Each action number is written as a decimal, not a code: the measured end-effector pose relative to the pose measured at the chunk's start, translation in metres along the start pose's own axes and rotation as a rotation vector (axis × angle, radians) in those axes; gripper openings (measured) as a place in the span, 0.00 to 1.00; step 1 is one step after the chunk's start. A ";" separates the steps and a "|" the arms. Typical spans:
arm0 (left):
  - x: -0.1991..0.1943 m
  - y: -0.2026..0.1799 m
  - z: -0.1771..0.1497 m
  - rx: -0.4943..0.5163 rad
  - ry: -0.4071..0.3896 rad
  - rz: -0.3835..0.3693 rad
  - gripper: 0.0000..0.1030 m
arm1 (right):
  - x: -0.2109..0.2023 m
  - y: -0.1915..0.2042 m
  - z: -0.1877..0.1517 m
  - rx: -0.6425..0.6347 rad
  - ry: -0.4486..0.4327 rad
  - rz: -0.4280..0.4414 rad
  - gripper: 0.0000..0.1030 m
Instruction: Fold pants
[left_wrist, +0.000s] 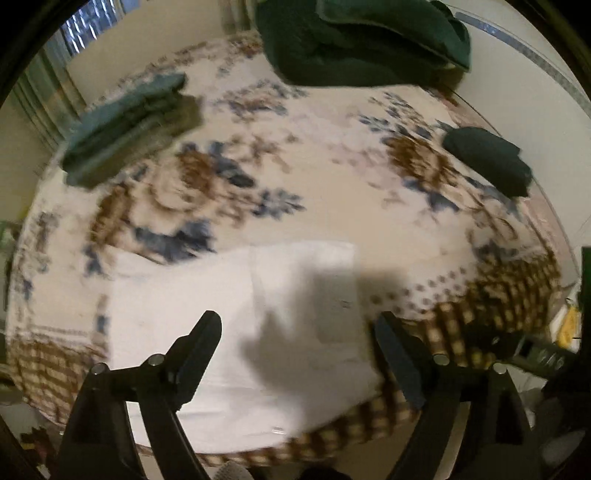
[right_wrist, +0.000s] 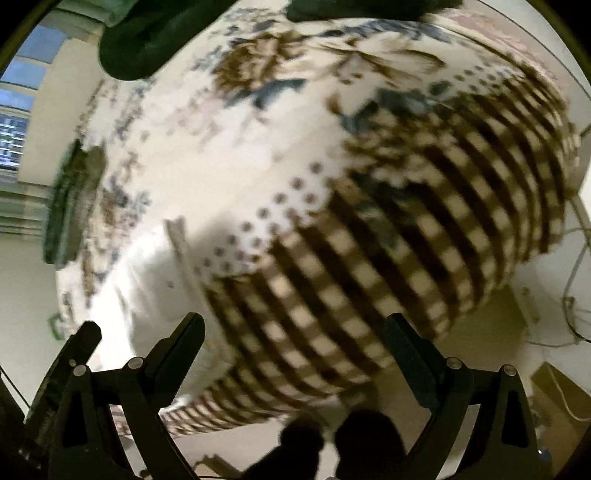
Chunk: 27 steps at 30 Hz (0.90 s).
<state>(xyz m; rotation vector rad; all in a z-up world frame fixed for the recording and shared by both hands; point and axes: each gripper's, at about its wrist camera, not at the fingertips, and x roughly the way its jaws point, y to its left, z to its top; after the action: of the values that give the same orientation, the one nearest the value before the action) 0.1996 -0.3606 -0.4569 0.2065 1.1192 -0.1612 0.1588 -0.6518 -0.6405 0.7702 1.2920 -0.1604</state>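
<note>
White pants (left_wrist: 236, 332) lie folded flat on the near part of a round table with a floral cloth (left_wrist: 295, 184). My left gripper (left_wrist: 299, 328) is open and empty, held above the pants. In the right wrist view the white pants (right_wrist: 155, 280) show at the left, near the table edge. My right gripper (right_wrist: 295, 332) is open and empty, above the brown checked border of the cloth (right_wrist: 369, 277). Both views are blurred.
A stack of folded grey-green clothes (left_wrist: 129, 129) sits at the table's far left, also in the right wrist view (right_wrist: 70, 206). A dark green heap (left_wrist: 362, 40) lies at the far edge, and a smaller dark green piece (left_wrist: 487, 162) at the right. Floor and cables (right_wrist: 569, 314) lie beyond the table.
</note>
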 end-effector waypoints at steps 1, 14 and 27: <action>-0.002 0.010 0.000 -0.001 -0.003 0.021 0.82 | 0.006 0.011 0.004 -0.011 0.006 0.025 0.96; 0.036 0.169 -0.073 -0.139 0.240 0.300 0.82 | 0.134 0.096 -0.004 -0.052 0.303 0.161 0.96; 0.040 0.182 -0.092 -0.105 0.263 0.332 0.83 | 0.149 0.060 -0.057 0.307 0.350 0.260 0.89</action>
<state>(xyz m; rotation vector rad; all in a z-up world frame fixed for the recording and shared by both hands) 0.1787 -0.1629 -0.5161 0.3224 1.3329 0.2256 0.1890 -0.5280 -0.7534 1.2634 1.4998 -0.0124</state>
